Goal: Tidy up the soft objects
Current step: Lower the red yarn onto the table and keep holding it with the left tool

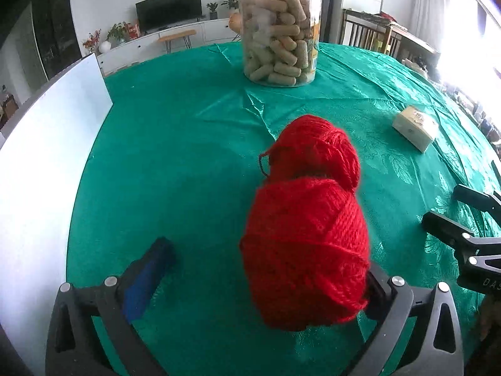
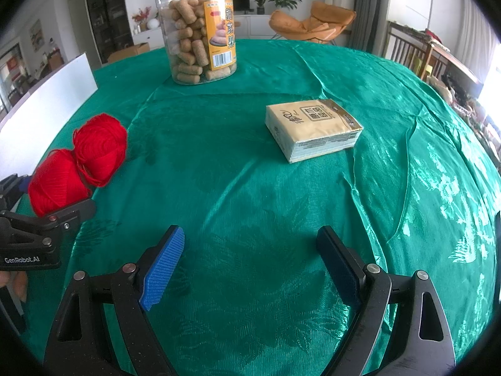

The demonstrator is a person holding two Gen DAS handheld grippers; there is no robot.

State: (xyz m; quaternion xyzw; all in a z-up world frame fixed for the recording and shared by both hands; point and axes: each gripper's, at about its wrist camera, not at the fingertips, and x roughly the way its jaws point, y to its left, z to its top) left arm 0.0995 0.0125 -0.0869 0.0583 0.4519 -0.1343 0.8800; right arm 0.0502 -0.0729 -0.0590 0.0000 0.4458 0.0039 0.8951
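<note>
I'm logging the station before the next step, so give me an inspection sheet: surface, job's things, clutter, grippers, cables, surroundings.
Surface: green tablecloth, wrinkled.
Job's things: two red yarn balls touching; tissue pack lying apart.
Clutter: clear snack jar; white board at the edge.
Grippers: left gripper open, near ball between its fingers, against one; right gripper open, empty.
Cables: nothing seen.
Surroundings: living room, television, orange chair.

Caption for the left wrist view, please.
Open left tool around a ball of red yarn beside a second ball on a green tablecloth.
</note>
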